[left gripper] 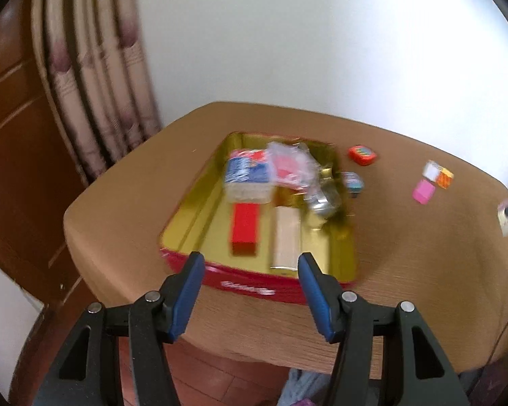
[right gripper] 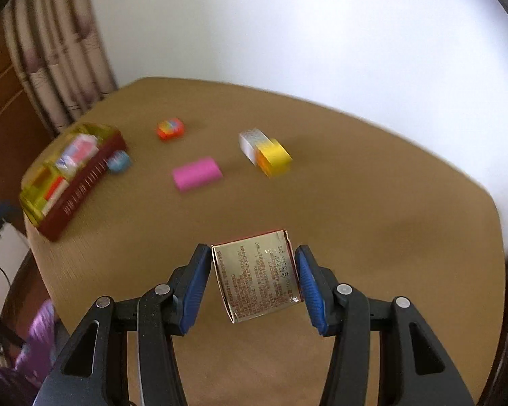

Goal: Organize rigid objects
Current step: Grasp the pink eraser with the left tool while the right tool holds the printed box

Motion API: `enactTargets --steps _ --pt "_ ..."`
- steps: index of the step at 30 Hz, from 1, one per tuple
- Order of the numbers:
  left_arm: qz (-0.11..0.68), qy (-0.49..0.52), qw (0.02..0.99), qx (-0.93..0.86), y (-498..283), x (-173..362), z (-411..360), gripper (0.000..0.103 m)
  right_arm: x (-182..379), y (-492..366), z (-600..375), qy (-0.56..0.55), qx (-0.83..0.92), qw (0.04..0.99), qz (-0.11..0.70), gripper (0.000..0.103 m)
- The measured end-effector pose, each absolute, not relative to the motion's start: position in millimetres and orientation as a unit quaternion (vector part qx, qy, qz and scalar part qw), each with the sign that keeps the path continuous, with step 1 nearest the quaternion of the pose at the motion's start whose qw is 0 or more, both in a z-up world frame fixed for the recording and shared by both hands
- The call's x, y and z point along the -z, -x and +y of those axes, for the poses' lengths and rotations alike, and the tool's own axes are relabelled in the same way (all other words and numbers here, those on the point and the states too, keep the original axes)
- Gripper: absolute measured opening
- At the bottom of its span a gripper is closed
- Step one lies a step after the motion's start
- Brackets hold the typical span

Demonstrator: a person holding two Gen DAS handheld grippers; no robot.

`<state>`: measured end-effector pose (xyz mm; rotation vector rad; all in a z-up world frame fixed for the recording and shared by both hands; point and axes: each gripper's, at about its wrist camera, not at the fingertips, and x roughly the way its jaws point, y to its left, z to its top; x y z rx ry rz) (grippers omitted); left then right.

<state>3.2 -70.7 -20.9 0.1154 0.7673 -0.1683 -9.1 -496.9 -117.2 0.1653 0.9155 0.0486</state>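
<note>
A red tin with a gold inside (left gripper: pixel 199 213) sits on the brown table and holds a red block (left gripper: pixel 244 230), a beige block (left gripper: pixel 287 238), a blue-and-white pack (left gripper: pixel 245 174) and crinkled wrappers. My left gripper (left gripper: pixel 250 264) is open and empty above the tin's near wall. My right gripper (right gripper: pixel 252 272) is shut on a gold printed box (right gripper: pixel 257 280), held above the table. The tin also shows in the right wrist view (right gripper: pixel 81 186) at far left.
Loose on the table (right gripper: pixel 355 220): a pink eraser (right gripper: pixel 197 173), a white-and-yellow box (right gripper: pixel 266 152), an orange-red square item (right gripper: pixel 170 128), a blue round item (right gripper: pixel 118 161) against the tin. A curtain (left gripper: pixel 94 77) and wooden panel (left gripper: pixel 13 142) stand behind left.
</note>
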Motion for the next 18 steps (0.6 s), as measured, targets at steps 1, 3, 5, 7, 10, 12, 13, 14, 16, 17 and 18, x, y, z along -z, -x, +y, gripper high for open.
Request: enactTargets --steps 1,3,5,7,10,12,13,14,16,17,18 --pt "0.371 -0.064 0.922 0.092 -0.8 18.1 -77.9 0.059 121.9 19.2 -495.7 -0.086 -0.012 0.893 0.441 0.048" --pt "0.365 -0.081 0.919 0.128 2.7 9.9 -102.7 0.059 135.8 36.0 -509.3 -0.104 0.008 0.891 0.441 0.048" --pt "0.353 -0.111 0.912 0.179 1.8 2.6 -137.6 0.059 143.4 44.0 -519.1 -0.112 0.029 0.892 0.437 0.048" --pt "0.350 -0.155 0.899 0.215 -5.0 0.4 -173.7 0.059 148.5 51.0 -535.7 -0.140 0.031 0.892 0.429 0.048" --pt "0.352 -0.188 0.873 0.279 -22.6 1.8 -227.5 0.059 154.1 54.8 -537.7 -0.152 0.031 0.896 0.417 0.049" --pt "0.361 -0.213 0.851 0.315 -39.4 4.6 -261.8 0.059 157.6 54.1 -537.1 -0.156 0.028 0.899 0.408 0.049" --pt "0.362 -0.226 0.845 0.323 -47.2 6.1 -276.7 0.059 159.0 53.8 -538.0 -0.159 0.024 0.900 0.405 0.049" --pt "0.360 -0.237 0.840 0.330 -57.2 7.8 -293.3 0.059 160.5 53.7 -539.8 -0.164 0.023 0.901 0.402 0.049" --pt "0.372 -0.251 0.821 0.353 -75.2 13.8 -317.2 0.059 162.0 55.2 -542.9 -0.172 0.020 0.902 0.396 0.049" --pt "0.381 -0.263 0.813 0.353 -86.7 19.9 -330.3 0.059 162.1 54.5 -544.7 -0.178 0.017 0.902 0.392 0.049" --pt "0.384 -0.268 0.809 0.356 -93.0 24.4 -338.2 0.059 162.4 54.2 -546.0 -0.180 0.018 0.903 0.389 0.049"
